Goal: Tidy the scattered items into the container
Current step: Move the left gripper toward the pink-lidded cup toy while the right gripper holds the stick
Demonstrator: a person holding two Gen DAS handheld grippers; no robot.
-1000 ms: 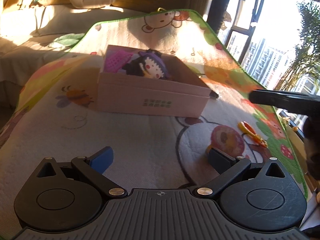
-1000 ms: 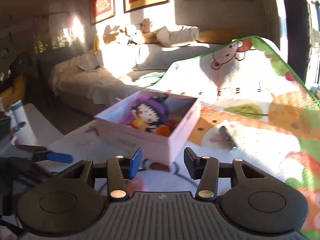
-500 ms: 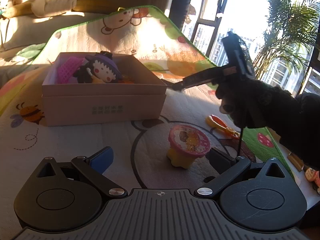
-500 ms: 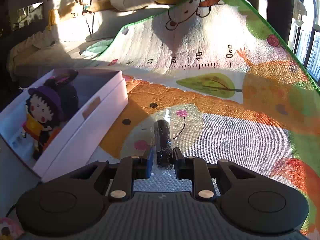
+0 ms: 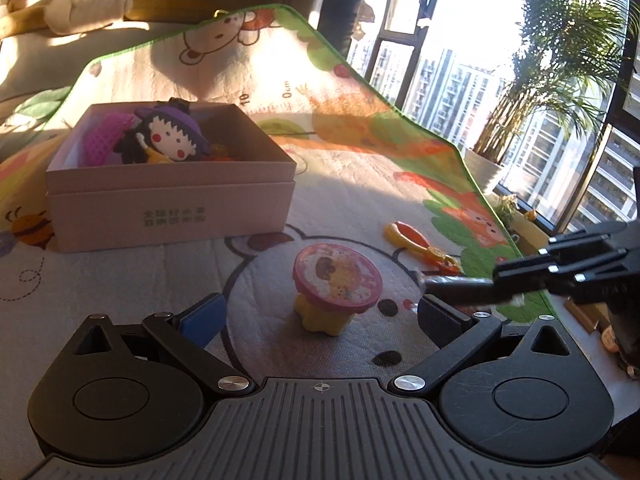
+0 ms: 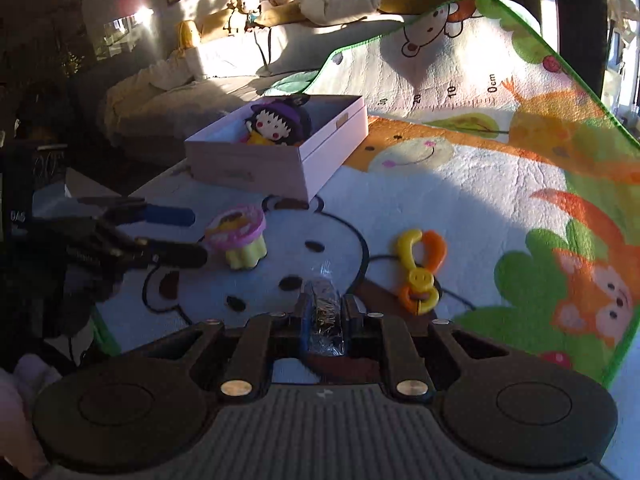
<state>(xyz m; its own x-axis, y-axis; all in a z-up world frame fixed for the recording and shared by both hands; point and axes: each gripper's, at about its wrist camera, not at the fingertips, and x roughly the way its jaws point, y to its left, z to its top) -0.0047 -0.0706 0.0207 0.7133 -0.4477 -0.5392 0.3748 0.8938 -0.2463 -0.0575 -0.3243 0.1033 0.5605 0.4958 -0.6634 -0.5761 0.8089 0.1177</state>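
A pink box (image 5: 168,204) on the play mat holds a purple-hatted doll (image 5: 168,136) and a pink mesh item; it also shows in the right wrist view (image 6: 280,160). A pink-topped yellow toy (image 5: 336,284) stands between the fingers of my open left gripper (image 5: 320,316); it also shows in the right wrist view (image 6: 240,240). My right gripper (image 6: 325,312) is shut on a dark plastic-wrapped item (image 6: 324,312), held above the mat. It also shows at the right of the left wrist view (image 5: 460,284). A yellow-orange ring toy (image 6: 420,268) lies on the mat.
The cartoon play mat (image 5: 360,168) covers the table, its green edge (image 6: 580,80) at the right. A sofa with pillows and plush toys (image 6: 280,4) stands behind. Windows and a potted palm (image 5: 560,80) are on the right.
My right gripper closed on the wrapped item beside the box, lifted it and pulled back toward the near right. My left gripper moved closer to the pink-topped toy.
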